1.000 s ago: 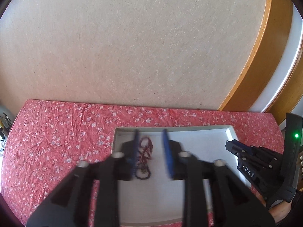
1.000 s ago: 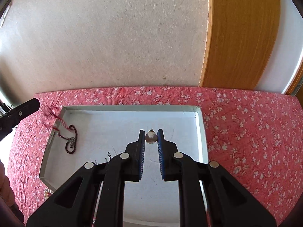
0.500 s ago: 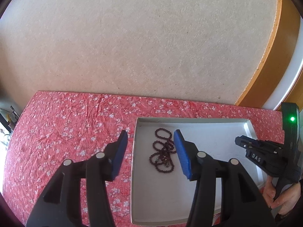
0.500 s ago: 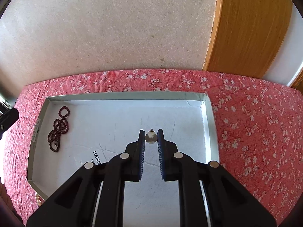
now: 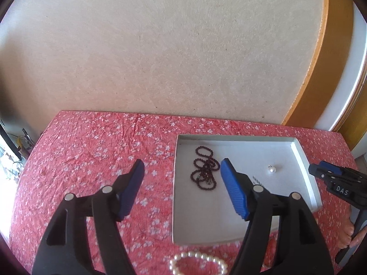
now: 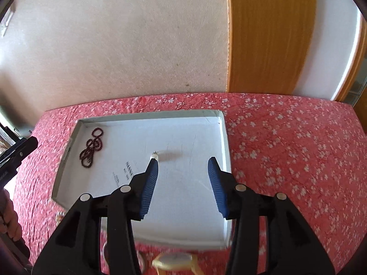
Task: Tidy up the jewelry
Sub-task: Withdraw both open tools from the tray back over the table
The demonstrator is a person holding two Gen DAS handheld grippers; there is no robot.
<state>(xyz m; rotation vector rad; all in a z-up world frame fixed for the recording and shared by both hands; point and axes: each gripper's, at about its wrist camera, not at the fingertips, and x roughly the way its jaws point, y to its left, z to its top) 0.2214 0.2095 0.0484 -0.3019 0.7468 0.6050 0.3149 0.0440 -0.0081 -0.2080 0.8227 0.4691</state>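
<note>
A shallow white tray (image 5: 307, 174) sits on the red floral tablecloth; it also shows in the right wrist view (image 6: 226, 142). A dark red bead necklace (image 5: 204, 169) lies coiled in its left part, also in the right wrist view (image 6: 91, 147). A small pearl earring (image 5: 271, 169) lies loose in the tray; in the right wrist view the earring (image 6: 154, 156) sits just past my left fingertip. My left gripper (image 5: 182, 170) is open and empty over the tray's left wall. My right gripper (image 6: 183, 163) is open and empty above the tray.
A white pearl bracelet (image 5: 198, 263) lies on the cloth in front of the tray. A yellowish watch (image 6: 174, 260) lies at the tray's near edge. A beige wall and a wooden door frame (image 6: 270, 34) stand behind the table.
My right gripper opened and let the pearl earring drop into the tray. My left gripper opened wider and drew back from the bead necklace lying in the tray.
</note>
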